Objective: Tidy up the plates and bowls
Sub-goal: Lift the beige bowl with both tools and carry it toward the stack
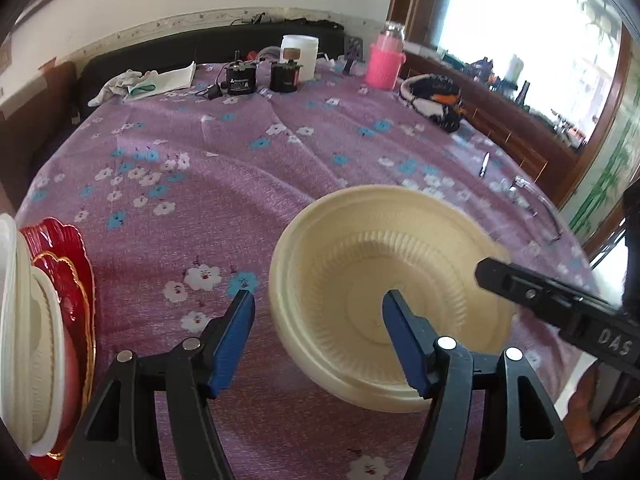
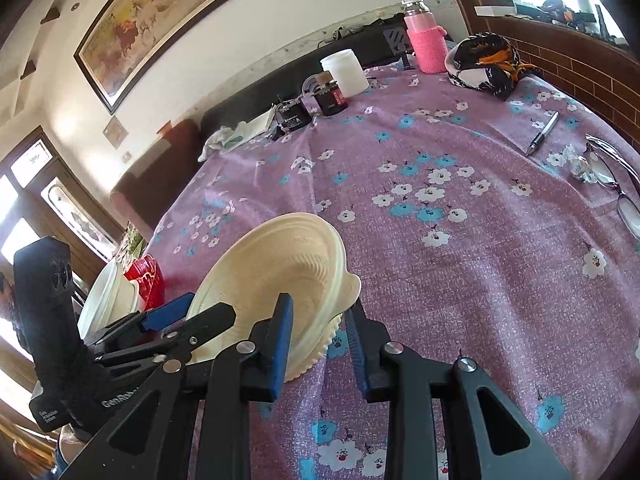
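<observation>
A cream ribbed bowl is held tilted above the purple floral tablecloth. My right gripper is shut on its rim; the bowl fills the lower middle of the right wrist view. The right gripper's black finger reaches the bowl's right rim in the left wrist view. My left gripper is open; its right blue pad sits in front of the bowl, its left pad over bare cloth. A red plate with white bowls stacked on it lies at the far left.
At the far table edge stand two black motors, a white jar and a pink bottle. A patterned cloth, a pen and glasses lie on the right. White cloths lie at the far left.
</observation>
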`<state>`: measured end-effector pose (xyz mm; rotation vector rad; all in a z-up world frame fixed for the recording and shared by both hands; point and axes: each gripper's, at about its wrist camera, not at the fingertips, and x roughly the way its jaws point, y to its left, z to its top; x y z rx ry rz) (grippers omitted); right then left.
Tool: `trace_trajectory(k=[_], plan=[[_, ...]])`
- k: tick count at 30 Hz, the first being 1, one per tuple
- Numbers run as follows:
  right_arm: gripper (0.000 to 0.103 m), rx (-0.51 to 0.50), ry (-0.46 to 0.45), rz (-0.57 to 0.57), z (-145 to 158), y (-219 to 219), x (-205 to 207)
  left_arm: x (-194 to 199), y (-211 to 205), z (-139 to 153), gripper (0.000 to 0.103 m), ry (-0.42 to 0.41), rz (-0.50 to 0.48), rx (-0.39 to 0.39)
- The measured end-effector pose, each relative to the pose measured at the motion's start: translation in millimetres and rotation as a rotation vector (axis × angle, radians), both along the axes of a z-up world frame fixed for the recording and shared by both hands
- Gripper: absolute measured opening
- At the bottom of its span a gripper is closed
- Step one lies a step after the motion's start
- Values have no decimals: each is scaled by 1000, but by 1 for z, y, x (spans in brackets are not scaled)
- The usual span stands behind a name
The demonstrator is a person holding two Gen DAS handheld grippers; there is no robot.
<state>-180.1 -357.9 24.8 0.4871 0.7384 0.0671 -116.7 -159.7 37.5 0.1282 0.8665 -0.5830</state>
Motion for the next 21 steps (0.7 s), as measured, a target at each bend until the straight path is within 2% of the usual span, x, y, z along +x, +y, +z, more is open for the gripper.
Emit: trace_trajectory(k=[3, 4, 5, 6, 10, 21], plan=[[29, 4, 4, -9, -1, -1, 0, 0, 4, -2, 65, -4, -4, -24], [29, 6, 5, -11, -2, -1, 1, 0, 5, -2, 60, -2, -7, -29], [29, 10, 6, -11, -3, -1, 1, 2, 5, -3, 47, 2, -9, -31], [29, 11, 8, -12, -3, -2, 1, 3, 6, -5, 42, 11, -12, -37], [26, 12, 3, -22, -4, -3, 0, 3, 7, -6, 33, 17, -11, -44], [22, 19, -35, -27, 7, -4, -8, -9, 4, 5, 33, -35, -27, -39]])
